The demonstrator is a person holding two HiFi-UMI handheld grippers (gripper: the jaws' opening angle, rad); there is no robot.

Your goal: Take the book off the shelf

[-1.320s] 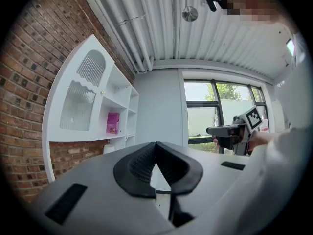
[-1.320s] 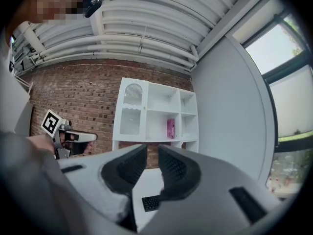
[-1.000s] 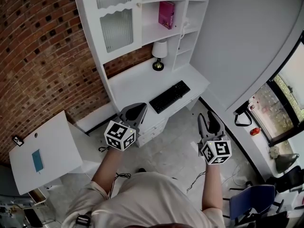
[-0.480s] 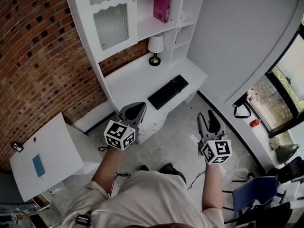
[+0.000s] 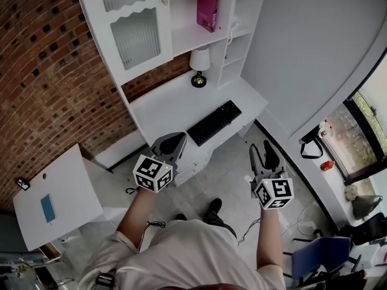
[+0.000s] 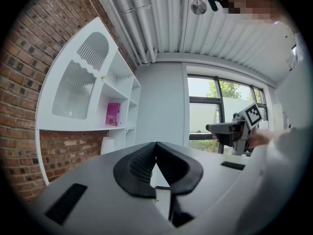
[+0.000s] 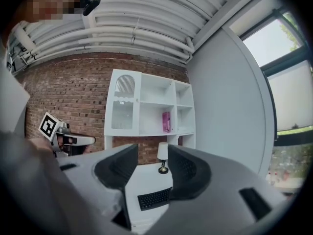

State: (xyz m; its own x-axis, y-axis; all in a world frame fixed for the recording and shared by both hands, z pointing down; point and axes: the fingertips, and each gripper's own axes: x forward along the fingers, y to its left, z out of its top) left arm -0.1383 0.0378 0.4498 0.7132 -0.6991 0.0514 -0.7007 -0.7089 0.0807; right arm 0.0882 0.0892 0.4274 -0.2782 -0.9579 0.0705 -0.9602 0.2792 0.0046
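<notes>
A pink book (image 5: 207, 12) stands upright in an open bay of the white shelf unit (image 5: 181, 38) above the desk. It also shows as the book (image 6: 112, 114) in the left gripper view and the book (image 7: 166, 122) in the right gripper view. Both grippers are held level, well short of the desk and far below the book. My left gripper (image 5: 171, 144) is shut, its pads (image 6: 139, 168) meeting at the tip with nothing in them. The jaws of my right gripper (image 5: 261, 153) have just been opening; they stand apart around empty air (image 7: 152, 153).
On the white desk (image 5: 169, 104) lie a black keyboard (image 5: 214, 122) and a small lamp (image 5: 199, 65). A white side table (image 5: 66, 186) stands at the left by the brick wall (image 5: 48, 71). A blue chair (image 5: 317, 254) and a window (image 5: 363, 125) are at the right.
The person has stepped towards the desk, and a shoe now shows on the floor. Both grippers have moved a little forward with the body. Desk and shelf have shifted slightly in the head view.
</notes>
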